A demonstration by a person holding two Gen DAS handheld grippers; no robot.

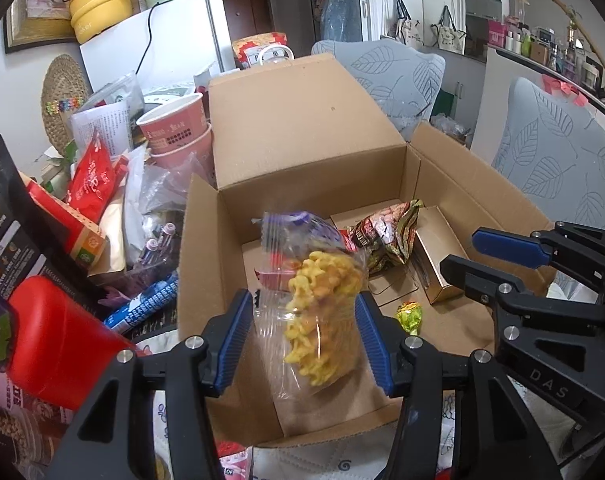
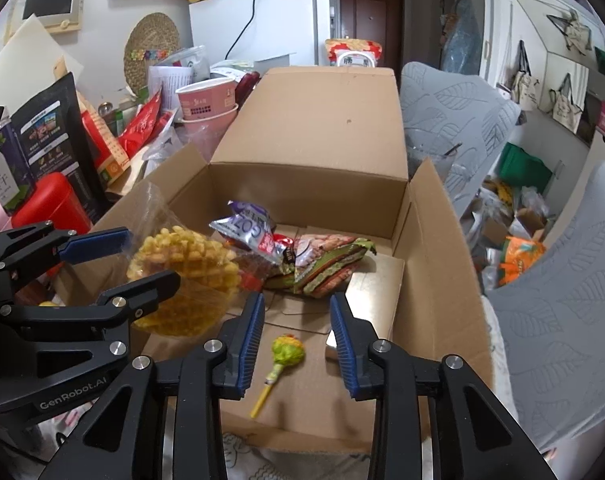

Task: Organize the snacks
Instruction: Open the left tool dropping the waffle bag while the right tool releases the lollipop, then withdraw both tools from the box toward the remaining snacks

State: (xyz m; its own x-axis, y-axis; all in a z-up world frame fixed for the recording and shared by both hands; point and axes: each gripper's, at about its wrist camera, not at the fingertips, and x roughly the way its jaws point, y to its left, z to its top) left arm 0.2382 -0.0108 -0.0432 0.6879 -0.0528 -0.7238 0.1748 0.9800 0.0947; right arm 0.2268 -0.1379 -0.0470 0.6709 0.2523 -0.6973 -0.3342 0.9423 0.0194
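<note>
An open cardboard box [image 1: 198, 240] [image 2: 422, 220] stands in front of me. My left gripper [image 1: 302, 300] [image 2: 154, 258] hangs over its near left part. A clear bag of yellow waffle crisps [image 1: 322, 312] [image 2: 186, 264] sits loosely between its parted blue pads, slightly blurred. My right gripper [image 2: 297, 300] [image 1: 458, 250] is open and empty over the box's near side. A green-wrapped lollipop [image 2: 286, 354] [image 1: 410, 316] lies on the box floor below it. Further in lie a red-green packet [image 1: 386, 240] [image 2: 330, 260], a purple-silver packet [image 2: 250, 228] and a gold carton [image 1: 434, 268].
Left of the box is a crowded heap: a red container [image 1: 58, 344], stacked pink paper cups [image 1: 174, 128], red packets and a black pouch [image 2: 50, 140]. Grey leaf-patterned chair backs [image 1: 562, 160] [image 2: 562, 300] stand to the right. A white fridge [image 2: 262, 20] is behind.
</note>
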